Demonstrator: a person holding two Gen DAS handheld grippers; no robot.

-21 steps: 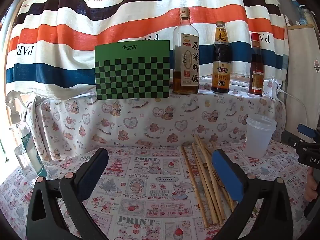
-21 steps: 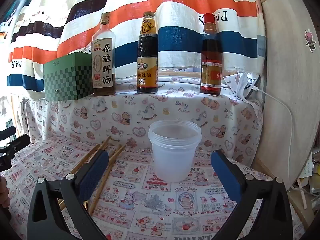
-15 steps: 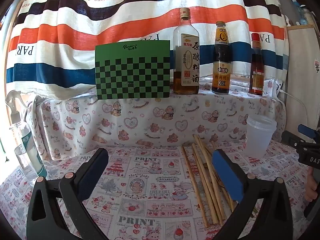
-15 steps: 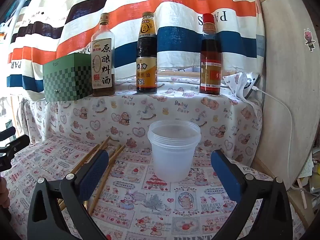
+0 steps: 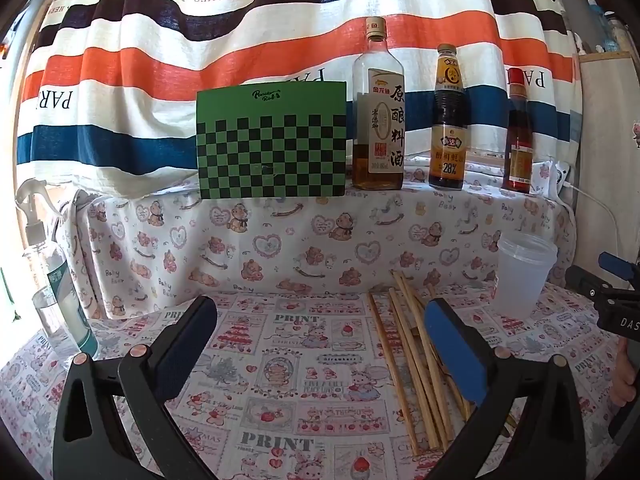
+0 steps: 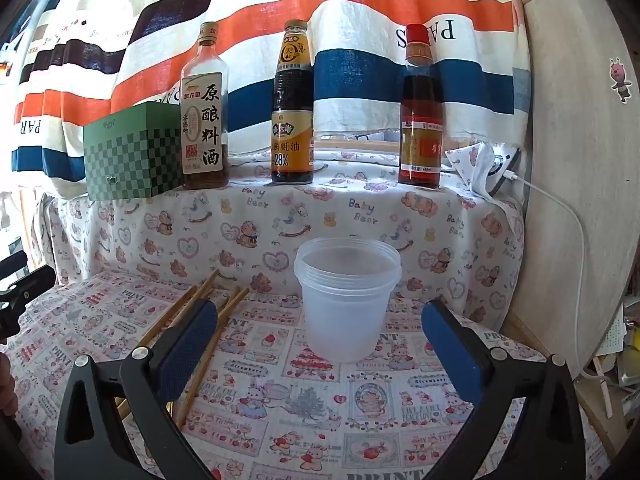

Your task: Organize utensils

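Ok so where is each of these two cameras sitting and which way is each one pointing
Left wrist: on the left gripper, facing slightly down at the chopsticks; its open fingers show, with the right gripper at the right edge.
Right wrist: on the right gripper, facing the plastic cup between its open fingers; the left gripper at the left edge.
Shared: chopsticks, cup, three bottles, green box, printed cloth.

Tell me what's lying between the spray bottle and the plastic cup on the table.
The wooden chopsticks, loose on the printed cloth, nearer the plastic cup than the spray bottle; the left wrist view shows this.
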